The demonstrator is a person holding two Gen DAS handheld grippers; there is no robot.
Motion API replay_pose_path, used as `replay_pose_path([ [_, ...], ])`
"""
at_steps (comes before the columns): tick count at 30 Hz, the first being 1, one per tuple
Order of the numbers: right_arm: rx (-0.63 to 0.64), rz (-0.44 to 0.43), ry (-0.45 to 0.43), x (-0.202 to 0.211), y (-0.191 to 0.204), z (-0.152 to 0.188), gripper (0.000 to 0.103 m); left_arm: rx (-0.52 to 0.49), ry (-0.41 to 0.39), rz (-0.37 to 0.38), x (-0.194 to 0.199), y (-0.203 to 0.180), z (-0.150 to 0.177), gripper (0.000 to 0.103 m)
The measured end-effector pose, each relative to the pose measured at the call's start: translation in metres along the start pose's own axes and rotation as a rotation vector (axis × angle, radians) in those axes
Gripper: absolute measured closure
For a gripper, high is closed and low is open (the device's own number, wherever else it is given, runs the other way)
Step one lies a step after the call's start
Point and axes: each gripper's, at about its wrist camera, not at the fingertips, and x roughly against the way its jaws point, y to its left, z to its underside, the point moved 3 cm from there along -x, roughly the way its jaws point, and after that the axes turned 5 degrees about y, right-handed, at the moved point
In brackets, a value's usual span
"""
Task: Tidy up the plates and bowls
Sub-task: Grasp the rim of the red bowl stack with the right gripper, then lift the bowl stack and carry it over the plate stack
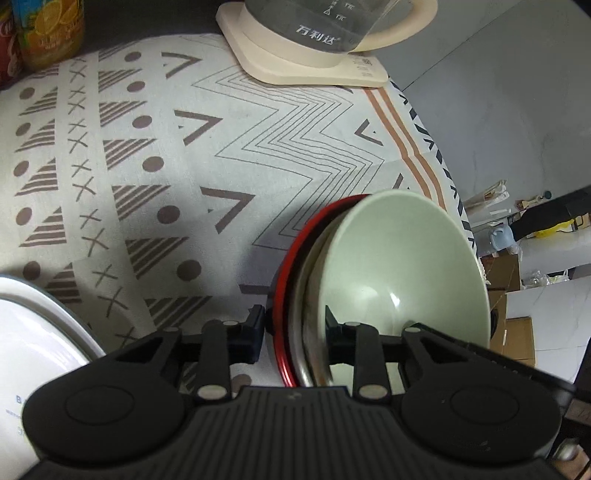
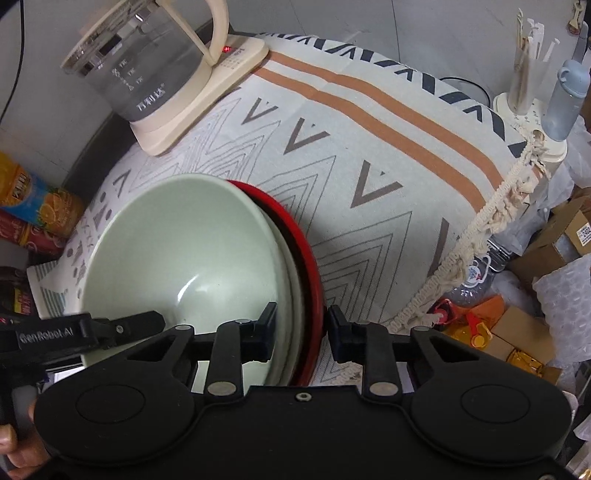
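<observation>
The left claw point(image 1: 295, 332) is clamped on the rim of a stack: a pale green bowl point(image 1: 399, 258) nested in a steel bowl point(image 1: 308, 295) over a red plate point(image 1: 286, 280). The right claw point(image 2: 301, 330) pinches the opposite rim, so the stack sits between both claws above the patterned cloth point(image 2: 369, 155) on the desk. In the right view the left tool's arm reads "GenRobot.AI" point(image 2: 46, 336). Further off stands a glass kettle point(image 2: 140, 70) printed "万利达", its base point(image 2: 236, 55) showing a red light. Orange-print drink cans point(image 1: 48, 33) stand at the desk's far edge; their lettering is too blurred to read.
</observation>
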Motion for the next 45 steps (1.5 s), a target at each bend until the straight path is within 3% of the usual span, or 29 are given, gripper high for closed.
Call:
replay_pose_path([
  [11, 0.062, -0.011, -0.044, 0.016, 0.016, 0.001, 0.076, 0.038, -0.073, 0.007, 0.030, 0.010, 0.009, 0.075],
  [27, 0.224, -0.114, -0.090, 0.042, 0.085, 0.014, 0.076, 0.160, -0.245, -0.024, 0.113, 0.056, 0.043, 0.074],
  [37, 0.343, -0.176, -0.076, 0.045, 0.132, 0.035, 0.076, 0.256, -0.319, -0.054, 0.150, 0.094, 0.074, 0.074],
  [45, 0.407, -0.206, -0.032, 0.037, 0.162, 0.055, 0.076, 0.338, -0.331, -0.068, 0.159, 0.127, 0.099, 0.074],
])
